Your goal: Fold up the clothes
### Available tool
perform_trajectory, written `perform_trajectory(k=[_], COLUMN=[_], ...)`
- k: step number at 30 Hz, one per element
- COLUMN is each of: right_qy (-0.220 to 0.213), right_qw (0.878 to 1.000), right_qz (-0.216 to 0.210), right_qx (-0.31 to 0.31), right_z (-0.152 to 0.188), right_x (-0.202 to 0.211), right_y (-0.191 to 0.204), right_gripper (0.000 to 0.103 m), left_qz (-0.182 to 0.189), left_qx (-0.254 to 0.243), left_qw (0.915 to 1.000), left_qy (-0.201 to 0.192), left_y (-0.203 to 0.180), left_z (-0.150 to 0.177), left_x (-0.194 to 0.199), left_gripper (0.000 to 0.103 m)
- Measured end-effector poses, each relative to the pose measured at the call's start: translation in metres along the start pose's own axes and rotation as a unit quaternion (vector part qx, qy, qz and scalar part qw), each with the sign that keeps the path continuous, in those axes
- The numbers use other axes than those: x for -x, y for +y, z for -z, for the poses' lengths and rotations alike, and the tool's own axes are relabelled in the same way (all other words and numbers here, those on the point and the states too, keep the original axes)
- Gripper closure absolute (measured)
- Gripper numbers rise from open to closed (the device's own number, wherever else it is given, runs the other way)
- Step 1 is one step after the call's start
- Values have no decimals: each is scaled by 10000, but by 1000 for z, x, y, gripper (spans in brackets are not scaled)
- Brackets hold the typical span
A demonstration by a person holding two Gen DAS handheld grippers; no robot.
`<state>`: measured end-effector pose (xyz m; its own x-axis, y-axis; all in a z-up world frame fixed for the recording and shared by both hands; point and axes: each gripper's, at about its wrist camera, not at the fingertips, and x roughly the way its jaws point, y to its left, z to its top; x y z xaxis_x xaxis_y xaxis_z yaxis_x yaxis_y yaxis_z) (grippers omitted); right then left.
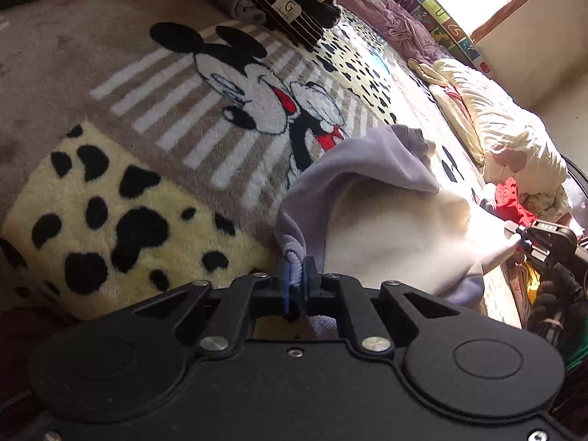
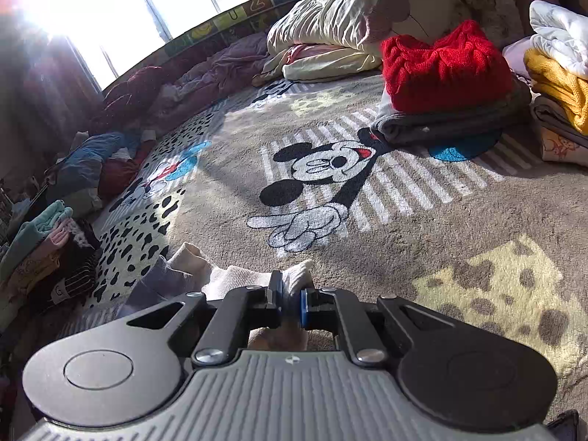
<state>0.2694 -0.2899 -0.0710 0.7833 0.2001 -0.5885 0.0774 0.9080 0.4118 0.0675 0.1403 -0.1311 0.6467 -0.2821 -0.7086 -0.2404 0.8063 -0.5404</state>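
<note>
While sunlight is pouring in at the upper right, the left gripper [image 1: 297, 275] is clamping the lilac ribbed edge of a lilac-and-cream garment [image 1: 382, 213] at lower centre, above the cartoon rug [image 1: 205, 117]. Further right, the right gripper [image 2: 292, 294] is pinching its cream cuff.

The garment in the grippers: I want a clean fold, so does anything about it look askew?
Yes. The lavender garment is inside out, its cream fleece lining showing. It hangs bunched between the left gripper, clamped on a ribbed edge, and the right gripper, clamped on another ribbed edge.
</note>
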Motion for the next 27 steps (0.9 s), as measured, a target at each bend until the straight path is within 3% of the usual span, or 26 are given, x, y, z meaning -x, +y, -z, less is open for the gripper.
perform_trajectory(k=[1, 4, 5, 8, 13, 16, 19, 20, 23, 27], right_qy=[42, 203, 254, 417, 565, 636, 711, 715, 728, 730], right_qw=[9999, 9988, 9984, 9985, 9983, 9976, 9969, 9969, 9966, 9966], right_qz=[28, 192, 258, 239, 71, 8, -61, -66, -137, -167], right_qx=[130, 409, 442, 247, -128, -266, -321, -324, -369, -344], right_z=[-2, 2, 4, 17, 43, 58, 69, 71, 74, 72], right_x=[-3, -10, -10, -4, 2, 5, 7, 9, 13, 11], right_y=[7, 17, 17, 5, -14, -19, -21, -21, -21, -19], right_gripper=[93, 92, 92, 85, 58, 56, 56, 56, 56, 56], left_qz=[-44, -385, -381, -274, -107, -216, -228, -212, -221, -156], left_qx=[-184, -756, -887, -1297, -2117, -2309, -2118, -2067, -2054, -2118], left_qw=[9998, 9961, 9946, 9886, 9748, 9714, 9769, 9782, 9782, 9762], left_qy=[59, -252, -375, -717, -701, -521, -177, -69, 214, -431], left_y=[-3, -20, -28, -58, -110, -126, -123, -122, -122, -117], left_z=[5, -1, -9, -33, -79, -102, -122, -127, -134, -134], left_x=[1, 12, 15, 18, -28, -71, -113, -124, -146, -108], left_gripper=[97, 91, 85, 53, 49, 49, 49, 50, 100, 101])
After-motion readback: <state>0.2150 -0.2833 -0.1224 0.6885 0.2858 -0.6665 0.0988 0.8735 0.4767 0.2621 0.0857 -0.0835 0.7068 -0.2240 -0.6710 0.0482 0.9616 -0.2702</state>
